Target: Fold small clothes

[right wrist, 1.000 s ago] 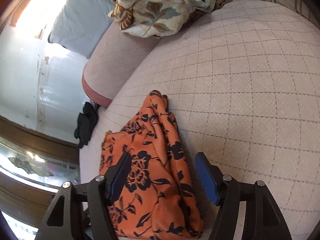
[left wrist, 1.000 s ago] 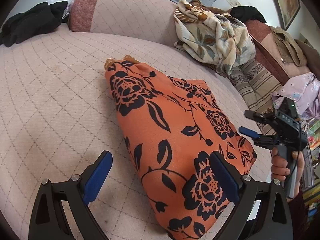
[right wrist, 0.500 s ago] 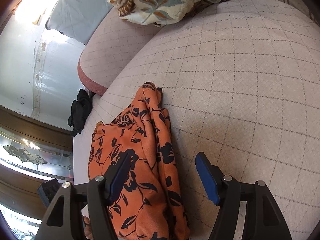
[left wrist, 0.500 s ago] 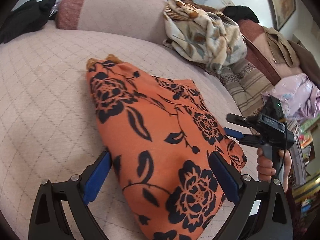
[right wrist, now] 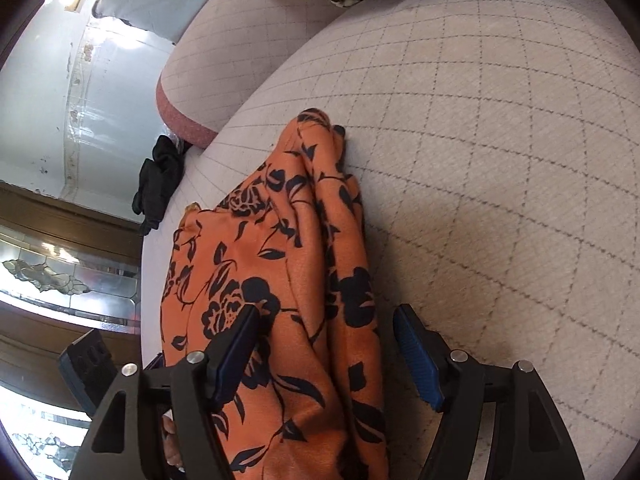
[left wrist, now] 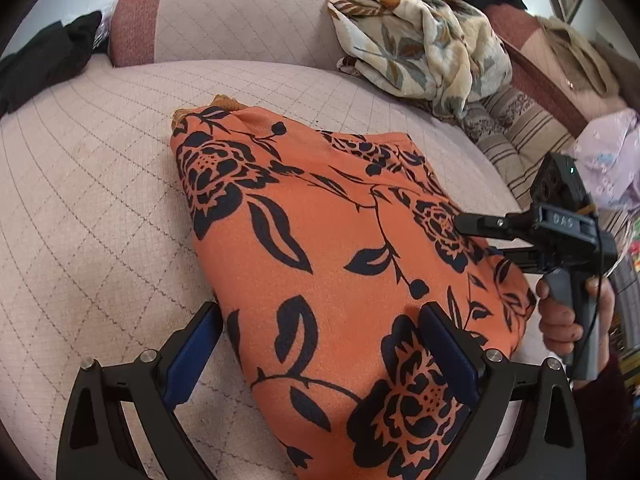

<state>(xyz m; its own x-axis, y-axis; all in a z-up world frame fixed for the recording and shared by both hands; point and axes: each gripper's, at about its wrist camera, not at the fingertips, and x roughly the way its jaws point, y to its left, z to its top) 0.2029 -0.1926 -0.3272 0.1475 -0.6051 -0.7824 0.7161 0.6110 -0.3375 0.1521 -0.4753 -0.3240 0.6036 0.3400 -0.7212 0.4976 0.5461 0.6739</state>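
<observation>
Garment: orange cloth with black flowers (left wrist: 320,248) lies folded over on the quilted pink sofa seat (left wrist: 80,208), its narrow end pointing toward the backrest (left wrist: 240,12), its wide end nearest the cameras.
Left gripper: left gripper (left wrist: 320,360) sits low at the wide end, jaws spread wide apart, blue pads (left wrist: 188,356) on either side of the cloth; the fabric runs between them with nothing pinched.
Right gripper: right gripper (right wrist: 324,356) is over the cloth's bunched, layered edge, jaws parted, 1 finger above the orange fabric and the other above bare seat; nothing clamped. From the left wrist view it reaches in from the side (left wrist: 480,236), held by the right hand (left wrist: 568,312), its upper finger above a black flower.
Edge: layers of the cloth stack in ridges along the side facing the open seat (right wrist: 340,208).
Backdrop: cream leaf-print blanket (left wrist: 424,40) heaped against the backrest, black clothing (left wrist: 44,60) at the far corner of the seat, striped cushion (left wrist: 520,136) and lilac fabric (left wrist: 612,152) off to the side.
</observation>
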